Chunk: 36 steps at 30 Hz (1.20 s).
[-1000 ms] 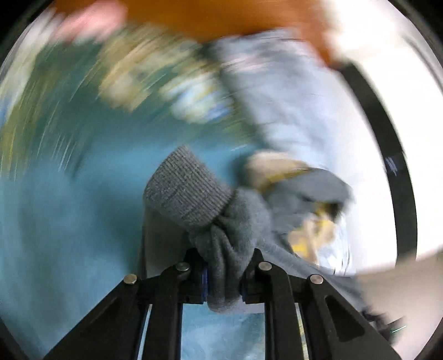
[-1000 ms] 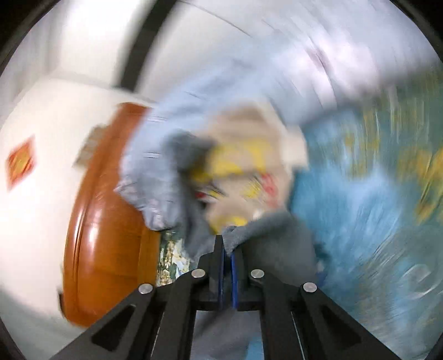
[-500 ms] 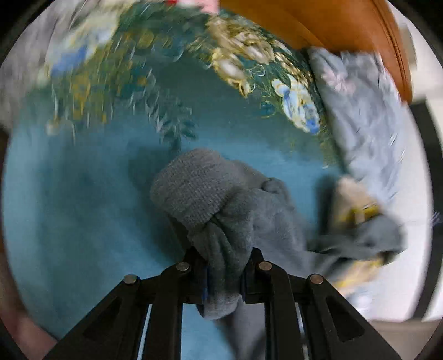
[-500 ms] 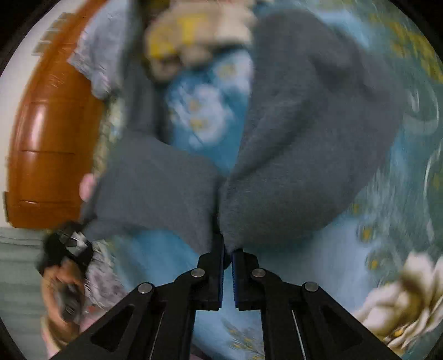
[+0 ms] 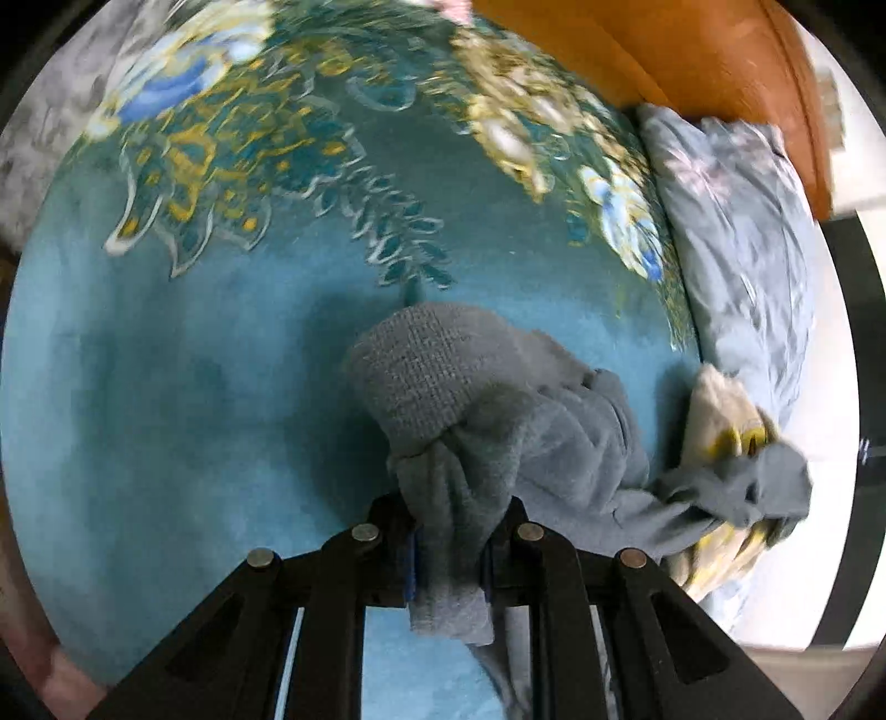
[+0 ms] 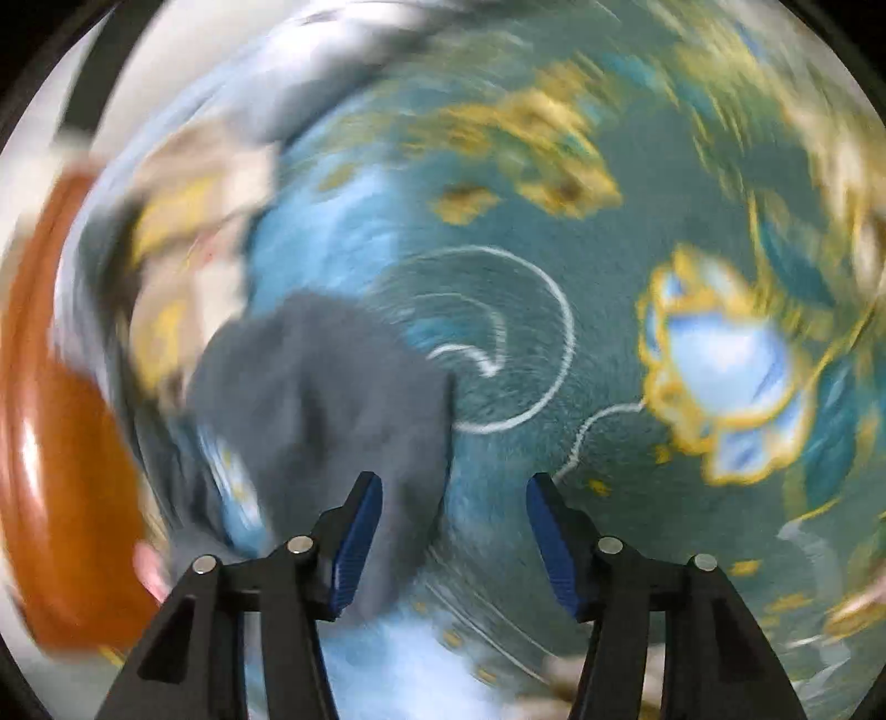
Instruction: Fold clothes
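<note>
A grey knitted garment lies bunched on the teal flowered bedspread. My left gripper is shut on a fold of it near the ribbed cuff, and the rest trails right toward a cream and yellow garment. In the blurred right wrist view my right gripper is open and holds nothing. The grey garment lies just ahead and left of its left finger.
A pale blue-grey flowered quilt lies along the bed's right side. An orange-brown wooden headboard stands behind it and shows in the right wrist view at the left. The bedspread spreads to the right.
My right gripper has opened and let go of the grey garment, which has dropped onto the bedspread. My left gripper still holds its fold, with the view little changed.
</note>
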Motion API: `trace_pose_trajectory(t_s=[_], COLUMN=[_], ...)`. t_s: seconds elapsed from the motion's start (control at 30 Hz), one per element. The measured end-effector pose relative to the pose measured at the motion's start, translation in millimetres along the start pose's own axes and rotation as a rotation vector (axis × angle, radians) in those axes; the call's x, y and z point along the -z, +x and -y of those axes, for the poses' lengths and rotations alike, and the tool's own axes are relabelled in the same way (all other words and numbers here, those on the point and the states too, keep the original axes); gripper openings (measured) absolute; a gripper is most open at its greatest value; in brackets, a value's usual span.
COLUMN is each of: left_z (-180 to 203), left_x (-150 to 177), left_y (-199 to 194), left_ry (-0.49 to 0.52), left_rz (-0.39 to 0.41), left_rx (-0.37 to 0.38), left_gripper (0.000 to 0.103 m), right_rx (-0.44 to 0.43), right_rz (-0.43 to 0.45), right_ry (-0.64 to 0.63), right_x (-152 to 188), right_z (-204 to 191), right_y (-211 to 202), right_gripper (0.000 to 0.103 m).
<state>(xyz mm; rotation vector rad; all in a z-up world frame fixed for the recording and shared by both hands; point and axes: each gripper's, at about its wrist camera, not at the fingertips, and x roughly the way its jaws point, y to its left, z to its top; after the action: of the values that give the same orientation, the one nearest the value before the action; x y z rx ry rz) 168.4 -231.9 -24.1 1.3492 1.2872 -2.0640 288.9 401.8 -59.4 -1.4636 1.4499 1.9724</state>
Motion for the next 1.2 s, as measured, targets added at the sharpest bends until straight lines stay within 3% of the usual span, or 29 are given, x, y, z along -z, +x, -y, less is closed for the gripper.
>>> trace_pose_trajectory(t_s=[0.07, 0.13, 0.2, 0.23, 0.33, 0.43, 0.57, 0.63, 0.73, 0.8, 0.9, 1.0, 1.07, 1.1, 1.2], left_z=[1.8, -1.2, -9.1, -10.7, -8.7, -5.8, -5.4, -7.1, -8.8, -8.3, -5.3, -6.4, -9.1, -10.1, -8.4], left_x=[1.5, 3.3, 3.4, 2.9, 2.6, -0.4, -2.4, -3.0, -3.1, -2.9, -3.8, -5.6, -5.6, -5.4, -3.2], left_y=[-1.4, -1.1, -3.0, -3.7, -2.3, -1.7, -0.1, 1.2, -1.6, -5.5, -8.1, -6.0, -6.1, -6.0, -7.0], left_ry=[0.020, 0.017, 0.002, -0.004, 0.006, 0.028, 0.031, 0.024, 0.029, 0.043, 0.072, 0.058, 0.043, 0.037, 0.045], left_rz=[0.000, -0.011, -0.024, -0.027, -0.036, -0.056, -0.067, -0.069, -0.060, -0.041, -0.022, -0.027, -0.033, -0.035, -0.031], left_rx=[0.007, 0.013, 0.028, 0.035, 0.053, 0.084, 0.108, 0.095, 0.080, 0.066, 0.042, 0.037, 0.039, 0.038, 0.026], left_gripper=[0.017, 0.017, 0.017, 0.017, 0.017, 0.017, 0.019, 0.019, 0.019, 0.019, 0.019, 0.019, 0.019, 0.019, 0.019], right_rx=[-0.067, -0.082, -0.081, -0.080, -0.127, -0.269, -0.376, -0.285, 0.076, 0.161, 0.160, 0.139, 0.123, 0.124, 0.188], right_rz=[0.019, 0.014, -0.009, -0.010, 0.109, 0.245, 0.421, 0.392, 0.103, -0.008, -0.054, -0.045, -0.028, -0.006, 0.107], right_ry=[0.111, 0.169, 0.180, 0.174, 0.034, -0.130, -0.383, -0.406, -0.344, -0.288, -0.199, -0.214, -0.242, -0.264, -0.302], right_x=[-4.6, -5.7, -3.0, -2.6, -4.2, 4.0, 45.1, 65.2, 86.4, 99.4, 110.4, 104.4, 101.7, 105.1, 99.7], right_z=[5.9, 4.0, -7.1, -14.3, -54.4, -91.2, -102.4, -86.1, -30.9, 2.7, 34.5, 36.0, 36.8, 44.1, 57.1], right_y=[7.7, 16.7, 27.8, 29.4, -13.2, -85.6, -191.9, -182.9, -98.3, -61.3, -42.3, -56.8, -70.4, -80.0, -111.6], right_gripper=[0.048, 0.019, 0.006, 0.005, 0.005, 0.005, 0.005, 0.005, 0.005, 0.005, 0.008, 0.011, 0.024, 0.039, 0.043])
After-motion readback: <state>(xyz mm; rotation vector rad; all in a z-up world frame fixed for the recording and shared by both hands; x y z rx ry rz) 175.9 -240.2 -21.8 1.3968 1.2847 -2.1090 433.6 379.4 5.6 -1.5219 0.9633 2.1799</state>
